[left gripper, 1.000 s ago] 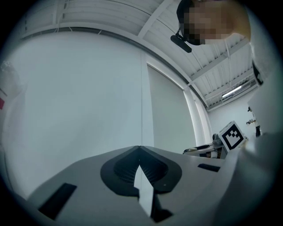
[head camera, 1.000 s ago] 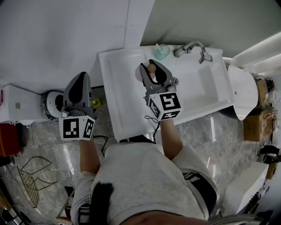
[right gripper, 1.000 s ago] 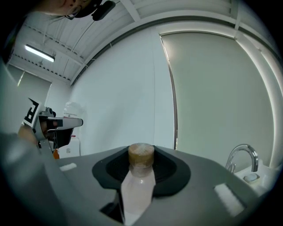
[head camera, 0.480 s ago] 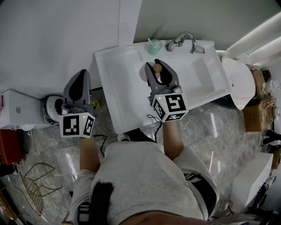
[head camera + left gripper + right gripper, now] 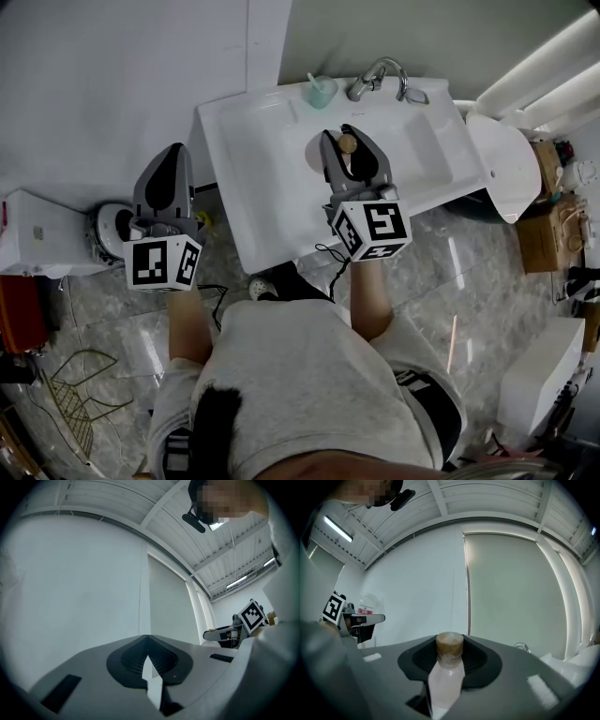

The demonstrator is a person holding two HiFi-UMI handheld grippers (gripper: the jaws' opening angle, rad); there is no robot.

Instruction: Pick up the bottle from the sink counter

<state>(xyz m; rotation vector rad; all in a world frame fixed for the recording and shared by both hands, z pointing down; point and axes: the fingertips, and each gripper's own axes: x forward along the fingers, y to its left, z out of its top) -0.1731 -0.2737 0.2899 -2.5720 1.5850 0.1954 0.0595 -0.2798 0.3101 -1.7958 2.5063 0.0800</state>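
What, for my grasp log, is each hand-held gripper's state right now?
Left hand-held gripper: shut, empty.
Right hand-held gripper: shut on the bottle.

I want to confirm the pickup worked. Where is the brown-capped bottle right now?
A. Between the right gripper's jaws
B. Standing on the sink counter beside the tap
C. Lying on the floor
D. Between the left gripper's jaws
A: the right gripper view shows the bottle, brown cap up, clamped between the jaws of the right gripper, while the left gripper has its jaws together on nothing.
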